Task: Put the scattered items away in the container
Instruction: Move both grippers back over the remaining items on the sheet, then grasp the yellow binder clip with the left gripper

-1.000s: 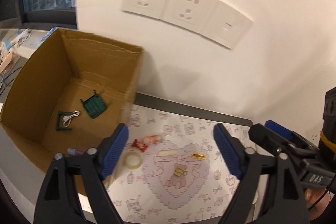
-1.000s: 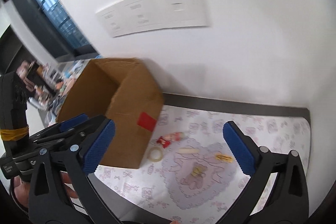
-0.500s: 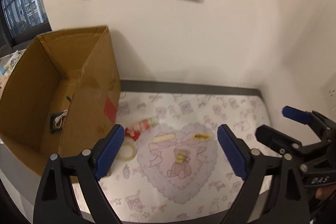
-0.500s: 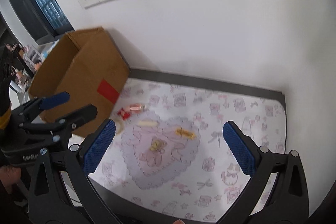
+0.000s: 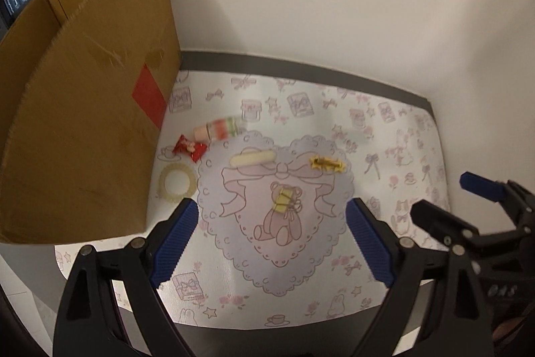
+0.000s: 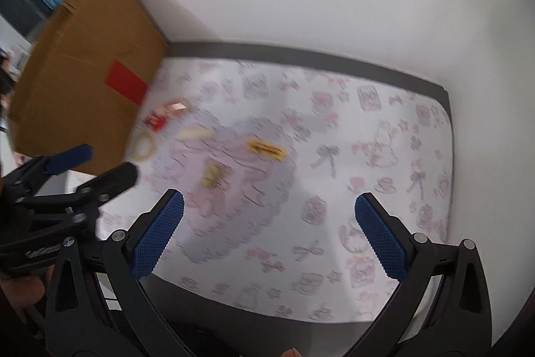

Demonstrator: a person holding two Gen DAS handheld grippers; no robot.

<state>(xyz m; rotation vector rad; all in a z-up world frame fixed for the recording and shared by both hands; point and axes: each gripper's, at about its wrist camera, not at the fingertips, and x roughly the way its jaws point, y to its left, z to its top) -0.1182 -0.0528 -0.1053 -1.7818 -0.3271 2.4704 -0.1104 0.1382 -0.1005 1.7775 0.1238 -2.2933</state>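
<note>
Hovering wide open, left gripper sits nearest small yellow clip, straight ahead mid-surface, long axis pointing away; right gripper also open, empty; cardboard box at left edge.

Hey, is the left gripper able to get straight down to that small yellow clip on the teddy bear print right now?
Probably yes. The left gripper is open, the yellow clip lies alone on the mat ahead between its fingers, and nothing stands between them.
</note>
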